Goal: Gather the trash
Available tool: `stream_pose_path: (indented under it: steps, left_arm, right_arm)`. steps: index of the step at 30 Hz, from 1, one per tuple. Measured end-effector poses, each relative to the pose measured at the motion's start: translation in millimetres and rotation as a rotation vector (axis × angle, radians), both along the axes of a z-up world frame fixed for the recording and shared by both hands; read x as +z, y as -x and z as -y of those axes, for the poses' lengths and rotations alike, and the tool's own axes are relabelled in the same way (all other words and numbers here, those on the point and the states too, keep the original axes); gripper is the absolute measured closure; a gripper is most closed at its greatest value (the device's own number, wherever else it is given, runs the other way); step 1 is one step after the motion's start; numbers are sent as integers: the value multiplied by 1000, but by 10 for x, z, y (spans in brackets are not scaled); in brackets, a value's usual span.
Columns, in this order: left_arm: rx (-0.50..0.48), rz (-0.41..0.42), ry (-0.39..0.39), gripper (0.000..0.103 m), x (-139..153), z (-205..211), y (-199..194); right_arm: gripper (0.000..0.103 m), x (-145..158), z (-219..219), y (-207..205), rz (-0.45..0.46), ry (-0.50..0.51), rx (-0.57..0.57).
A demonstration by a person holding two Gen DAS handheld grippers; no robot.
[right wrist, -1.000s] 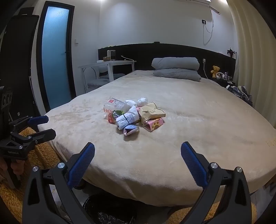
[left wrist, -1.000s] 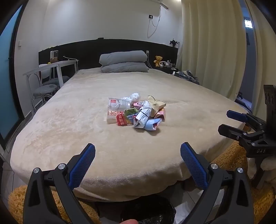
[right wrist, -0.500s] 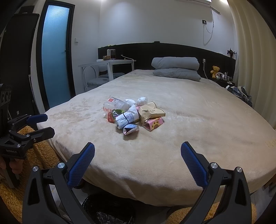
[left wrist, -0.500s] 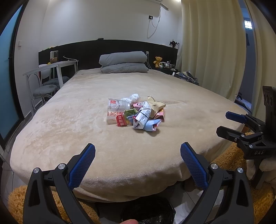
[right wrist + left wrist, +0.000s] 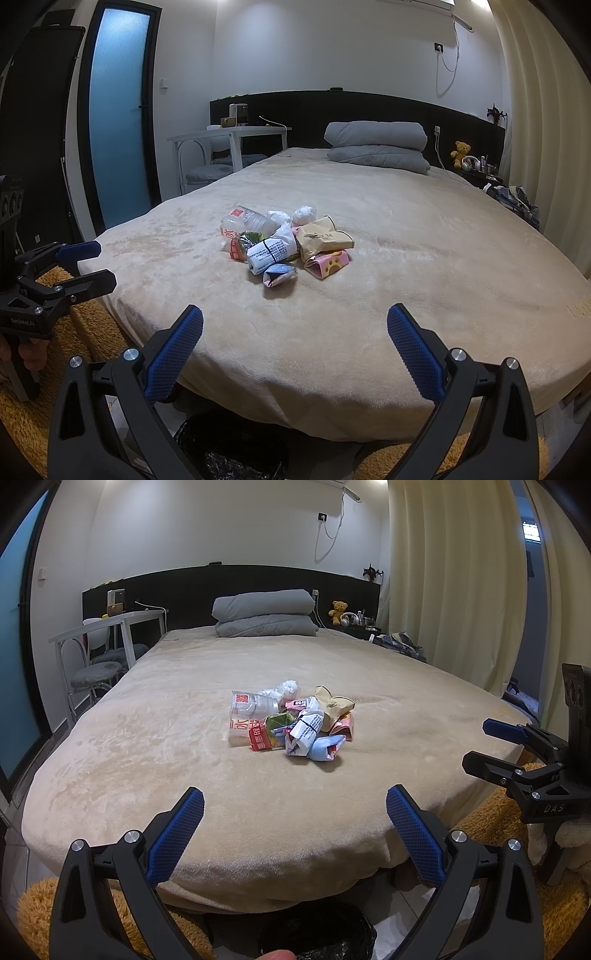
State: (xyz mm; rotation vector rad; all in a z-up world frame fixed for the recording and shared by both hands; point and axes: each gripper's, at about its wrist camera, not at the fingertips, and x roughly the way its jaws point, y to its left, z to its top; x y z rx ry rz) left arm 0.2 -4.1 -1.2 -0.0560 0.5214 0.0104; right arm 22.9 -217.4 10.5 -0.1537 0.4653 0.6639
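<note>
A pile of trash (image 5: 291, 720) lies in the middle of the beige bed (image 5: 184, 768): a clear plastic bottle (image 5: 253, 705), crumpled tissue, a brown paper bag (image 5: 332, 705), printed wrappers and a pink packet. It also shows in the right wrist view (image 5: 284, 243). My left gripper (image 5: 295, 819) is open and empty, over the bed's foot edge, well short of the pile. My right gripper (image 5: 294, 338) is open and empty, likewise short of it. A black-lined bin (image 5: 317, 934) stands on the floor below the foot edge, also in the right view (image 5: 229, 450).
Grey folded bedding (image 5: 264, 614) lies at the headboard. A white desk and chairs (image 5: 107, 638) stand left of the bed. Curtains (image 5: 454, 572) hang on the right. An orange shaggy rug (image 5: 22, 413) covers the floor by the foot.
Both grippers have drifted very slightly; the pile sits marginally lower in the left view. Nothing was grasped or moved.
</note>
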Motion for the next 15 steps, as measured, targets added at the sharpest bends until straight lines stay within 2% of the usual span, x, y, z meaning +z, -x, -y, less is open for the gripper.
stream_pose_path:
  steps: [15]
  left_arm:
    - [1, 0, 0, 6, 3, 5, 1]
  right_arm:
    - [4, -17, -4, -6, 0, 8, 0]
